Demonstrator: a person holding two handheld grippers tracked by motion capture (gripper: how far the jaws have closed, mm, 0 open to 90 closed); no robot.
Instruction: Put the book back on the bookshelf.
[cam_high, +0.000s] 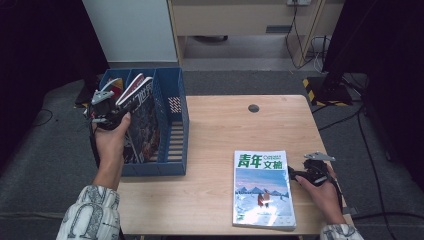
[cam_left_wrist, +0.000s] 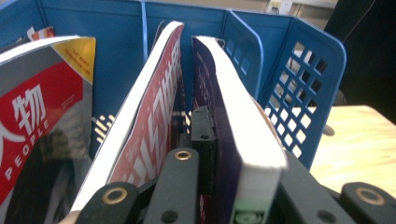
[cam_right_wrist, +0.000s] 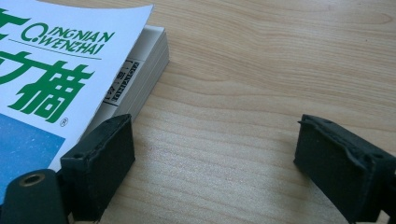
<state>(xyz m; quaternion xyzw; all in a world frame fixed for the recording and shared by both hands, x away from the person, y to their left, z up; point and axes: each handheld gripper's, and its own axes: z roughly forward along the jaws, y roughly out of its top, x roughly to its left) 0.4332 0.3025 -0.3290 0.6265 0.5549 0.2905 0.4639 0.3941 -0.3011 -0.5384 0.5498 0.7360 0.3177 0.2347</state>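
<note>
1. Nearest us, the right gripper (cam_high: 295, 173) rests low on the table (cam_high: 215, 130) at the right edge of the stack (cam_high: 263, 187) of magazines. Its jaws stand wide apart with nothing between them; in the right gripper view one pad (cam_right_wrist: 100, 161) sits against the stack's edge, under the lifted cover corner.
2. The stack lies flat at the table's near right, green title up. We judge it fairly heavy as a block, floppy if lifted by the cover alone, and glossy, so slippery. Best hold: across the full thickness at the right edge, not the top sheet.
3. Farther left, the left gripper (cam_high: 121, 106) is clamped on the purple magazine (cam_left_wrist: 233, 126), which stands tilted in the middle slot of the rack (cam_high: 176, 125). In the left gripper view the jaws close on its near edge.
4. That magazine bows along its length: thick enough to hold shape, soft enough to sag. We judge that a grip near the spine would steady it.
5. Beside it leans a red magazine (cam_left_wrist: 154, 116), touching or nearly so; we cannot tell which.
6. In the far-left slot stands the "PEOPLE" issue (cam_left_wrist: 37, 121).
</note>
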